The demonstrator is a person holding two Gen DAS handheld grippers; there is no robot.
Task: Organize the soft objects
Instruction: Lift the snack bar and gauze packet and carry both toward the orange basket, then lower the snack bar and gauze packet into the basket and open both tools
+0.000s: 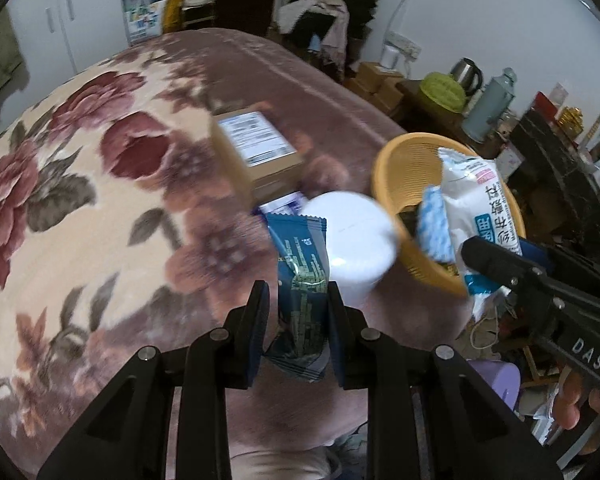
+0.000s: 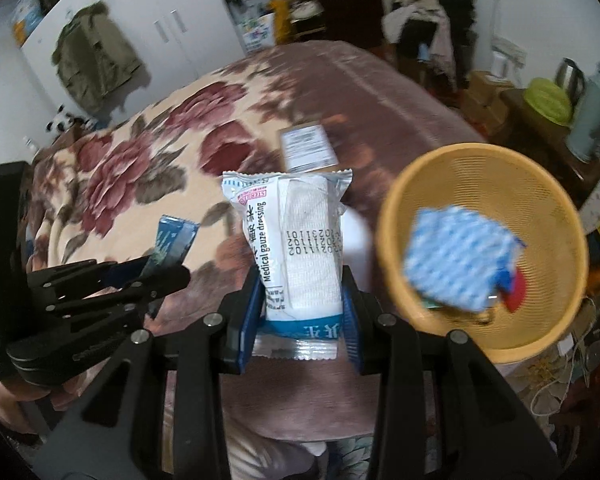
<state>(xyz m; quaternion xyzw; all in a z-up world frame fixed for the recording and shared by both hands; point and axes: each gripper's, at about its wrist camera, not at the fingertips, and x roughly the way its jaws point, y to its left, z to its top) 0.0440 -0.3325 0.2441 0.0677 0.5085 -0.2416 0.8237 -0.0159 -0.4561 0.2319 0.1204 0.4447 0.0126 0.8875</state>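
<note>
Left wrist view. Left gripper [image 1: 298, 314] clamped on a dark blue foil packet [image 1: 300, 280], held upright just above the floral blanket [image 1: 80, 200]; only "g" and faint greenish print readable on the wrapper — too blurred for a brand. Just beyond, a white roll [image 1: 354, 240], apparently standing on the blanket, and farther off a cardboard box [image 1: 256, 156] with a white shipping label, text illegible. To the right, a yellow basket [image 1: 396, 160] already holding a blue-and-white cloth [image 1: 434, 228]. Right gripper [image 1: 496, 264] entering from the right, its jaws closed on a white gauze pack [image 1: 476, 208] raised in front of the basket. "DAS" readable on the gripper's body. Chinese characters on the pack, not legible here.

Right wrist view. Right gripper [image 2: 302, 300] gripping the gauze pack [image 2: 296, 240] upright, left of the basket [image 2: 480, 344] — not yet over it. Printed on the wrapper: "Medical gauze dressing", a red stamp reading roughly "STERILE", and date codes "20231101" and "20211102". Inside the basket, the cloth [image 2: 456, 260] plus something red beneath it. Left gripper [image 2: 156, 268] at left, closed on the foil packet [image 2: 174, 244].

Judged progress: partly done. At least one soft item in the basket, two more lifted and ready to drop in, the roll seemingly left on the blanket.
</note>
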